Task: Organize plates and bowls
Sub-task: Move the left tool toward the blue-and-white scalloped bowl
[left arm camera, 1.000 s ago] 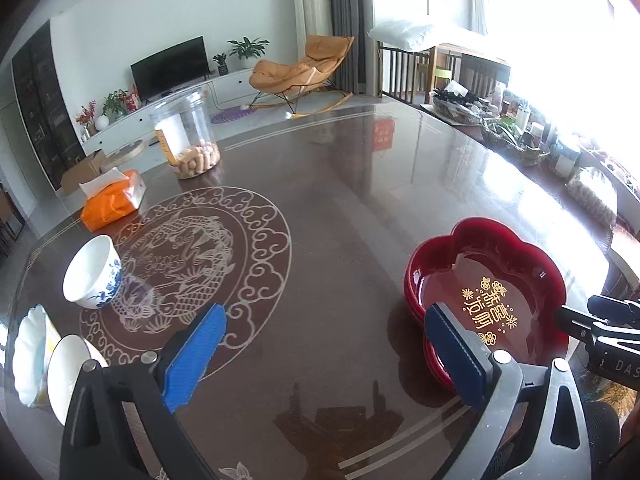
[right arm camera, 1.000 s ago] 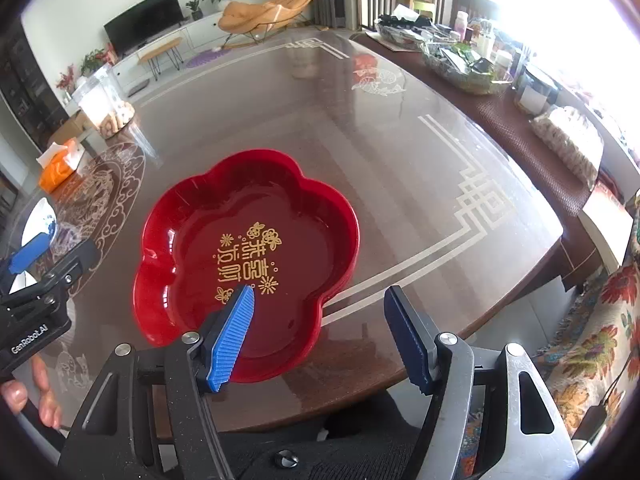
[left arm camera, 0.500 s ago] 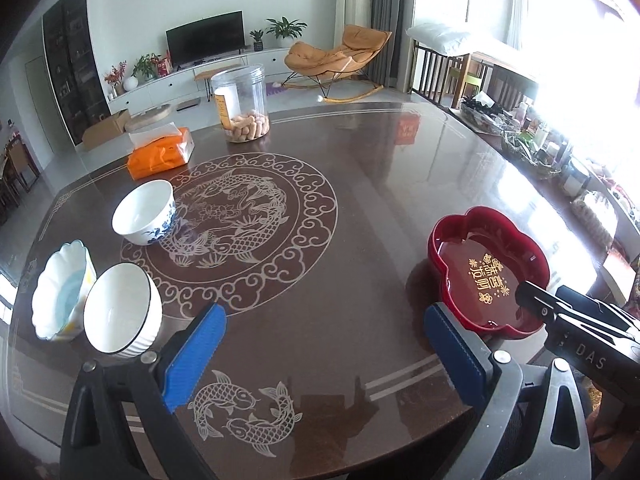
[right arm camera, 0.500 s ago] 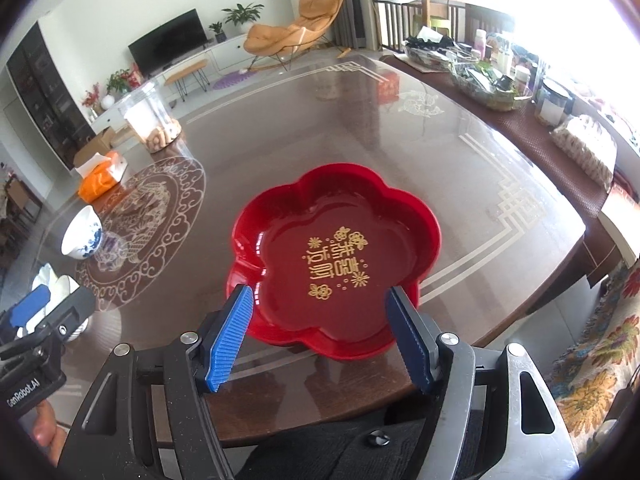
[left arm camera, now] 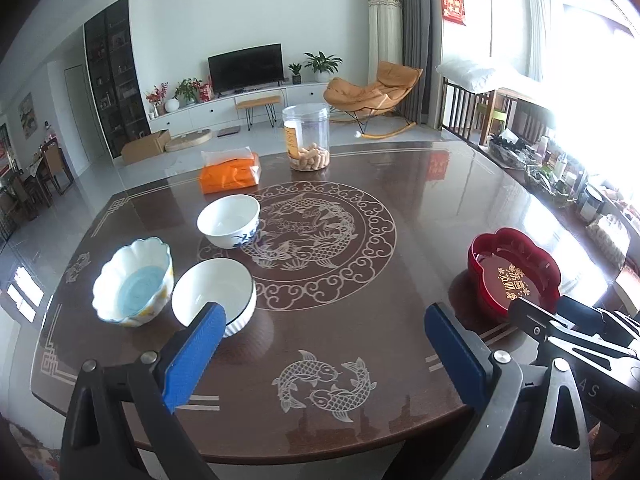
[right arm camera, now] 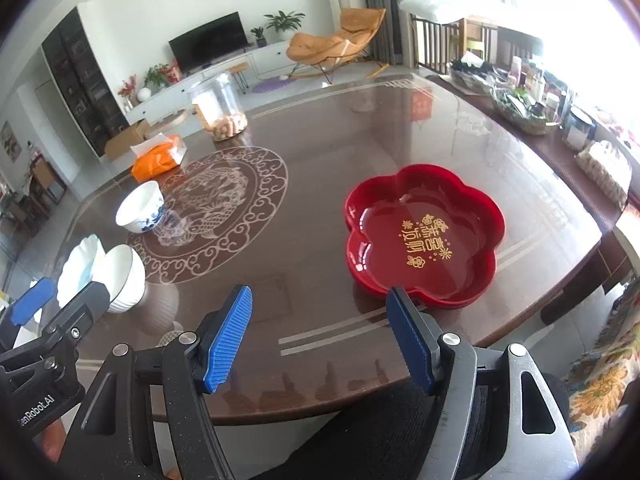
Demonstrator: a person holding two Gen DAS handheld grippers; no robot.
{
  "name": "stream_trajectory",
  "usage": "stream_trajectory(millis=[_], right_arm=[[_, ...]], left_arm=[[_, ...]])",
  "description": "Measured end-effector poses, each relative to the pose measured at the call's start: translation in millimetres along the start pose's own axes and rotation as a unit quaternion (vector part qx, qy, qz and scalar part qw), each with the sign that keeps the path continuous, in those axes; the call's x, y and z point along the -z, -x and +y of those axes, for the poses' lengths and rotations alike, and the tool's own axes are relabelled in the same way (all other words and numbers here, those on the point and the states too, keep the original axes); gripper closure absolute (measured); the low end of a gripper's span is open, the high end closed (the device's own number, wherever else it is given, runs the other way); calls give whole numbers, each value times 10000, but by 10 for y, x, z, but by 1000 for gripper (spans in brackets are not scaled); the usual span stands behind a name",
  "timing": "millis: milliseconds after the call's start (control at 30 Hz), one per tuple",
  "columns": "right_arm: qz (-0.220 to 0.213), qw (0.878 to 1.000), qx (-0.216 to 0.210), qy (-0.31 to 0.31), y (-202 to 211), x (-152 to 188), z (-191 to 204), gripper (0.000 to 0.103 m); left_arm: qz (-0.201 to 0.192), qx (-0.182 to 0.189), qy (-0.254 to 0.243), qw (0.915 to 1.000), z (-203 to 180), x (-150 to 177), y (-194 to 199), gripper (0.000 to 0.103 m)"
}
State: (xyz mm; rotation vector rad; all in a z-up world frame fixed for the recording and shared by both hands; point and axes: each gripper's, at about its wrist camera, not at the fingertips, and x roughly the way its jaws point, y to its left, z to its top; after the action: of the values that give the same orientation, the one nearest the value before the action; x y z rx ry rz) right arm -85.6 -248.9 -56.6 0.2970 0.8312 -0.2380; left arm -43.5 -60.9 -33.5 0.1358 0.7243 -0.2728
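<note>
Left wrist view: left hand-held gripper (left arm camera: 324, 354) gapes empty above the tabletop (left arm camera: 360, 320); three bowls (left arm camera: 228, 221) sit left of the red tray (left arm camera: 514, 276). Right hand-held gripper (right arm camera: 320, 332) likewise gapes empty.

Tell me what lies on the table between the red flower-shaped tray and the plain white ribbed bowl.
Nothing: between the red flower-shaped tray and the plain white ribbed bowl there is only bare table with its inlaid round pattern's edge, as the right wrist view shows.
</note>
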Motion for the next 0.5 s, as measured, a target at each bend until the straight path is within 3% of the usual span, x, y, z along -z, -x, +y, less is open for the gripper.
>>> stream_trajectory(millis=[233,500], right_arm=[[-414,9982,-235,373,440,162,455,27],[-712,9924,-327,950,856,284,895,27]], left_arm=[[-390,-191,271,9987,359,140,581,4],[-493,-431,628,9959,759,316,955,3]])
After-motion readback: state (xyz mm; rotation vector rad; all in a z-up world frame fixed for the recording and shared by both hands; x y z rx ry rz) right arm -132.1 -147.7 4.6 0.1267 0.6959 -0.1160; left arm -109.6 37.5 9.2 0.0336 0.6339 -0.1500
